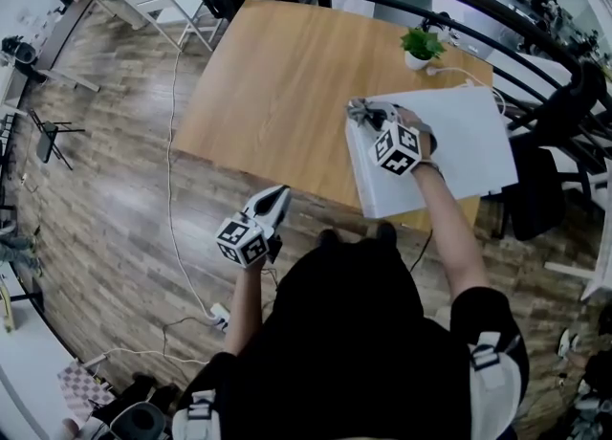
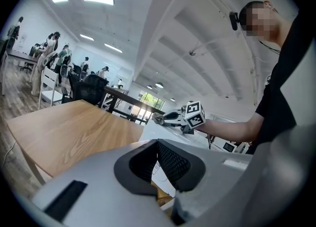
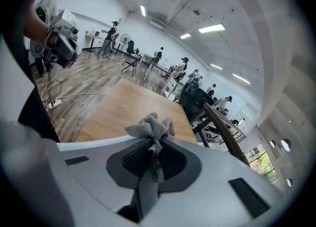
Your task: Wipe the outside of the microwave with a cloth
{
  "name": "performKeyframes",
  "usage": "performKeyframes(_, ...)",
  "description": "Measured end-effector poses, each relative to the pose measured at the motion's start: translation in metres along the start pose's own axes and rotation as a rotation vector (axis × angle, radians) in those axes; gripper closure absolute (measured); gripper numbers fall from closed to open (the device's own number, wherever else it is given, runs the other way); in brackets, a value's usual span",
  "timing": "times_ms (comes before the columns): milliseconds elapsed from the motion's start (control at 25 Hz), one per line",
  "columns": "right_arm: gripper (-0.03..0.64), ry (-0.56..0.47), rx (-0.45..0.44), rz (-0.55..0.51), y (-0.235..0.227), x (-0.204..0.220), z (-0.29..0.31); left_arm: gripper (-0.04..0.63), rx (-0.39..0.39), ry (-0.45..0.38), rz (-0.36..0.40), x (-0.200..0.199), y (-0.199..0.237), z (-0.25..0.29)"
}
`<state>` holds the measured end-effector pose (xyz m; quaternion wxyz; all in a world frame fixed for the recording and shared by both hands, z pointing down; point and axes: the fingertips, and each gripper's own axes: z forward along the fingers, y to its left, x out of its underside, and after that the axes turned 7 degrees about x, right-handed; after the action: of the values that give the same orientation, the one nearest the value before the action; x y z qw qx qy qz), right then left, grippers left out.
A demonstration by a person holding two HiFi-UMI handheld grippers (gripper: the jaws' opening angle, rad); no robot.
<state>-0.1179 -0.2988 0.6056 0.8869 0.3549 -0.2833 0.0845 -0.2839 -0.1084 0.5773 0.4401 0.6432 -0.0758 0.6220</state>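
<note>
The white microwave sits at the right near corner of the wooden worktop. It is a plain box with a flat, smooth top. Its long axis runs across the head view from left to right, turned slightly so that the right end lies farther away. A narrow strip of its near side shows below the top edge; which face carries the door cannot be made out.

The right hand-held gripper rests at the top left far corner of the microwave. Its jaws are closed on a grey cloth with a waffle weave. The cloth is bunched into a crumpled tuft at the jaw tips, and a thin tail of it hangs down between the black ribbed pads. In the head view the tuft lies on the microwave's corner.

The left hand-held gripper hangs lower, off the near edge of the worktop and above the plank floor. It points toward the microwave. Its jaws meet at the tips and nothing is between them.

A small potted plant in a white pot stands at the far right of the worktop, beyond the microwave. A white cable runs beside it.
</note>
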Motion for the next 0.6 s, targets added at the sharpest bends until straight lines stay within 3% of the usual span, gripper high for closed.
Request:
performKeyframes(160,0.586,-0.012,0.01,-0.006,0.002,-0.002,-0.005,0.592,0.01,0.001,-0.002,-0.003,0.0,0.001)
performKeyframes(600,0.584,-0.116,0.038,0.12,-0.021,0.009,-0.049,0.592,0.024,0.013,0.011,-0.003,-0.01,0.024)
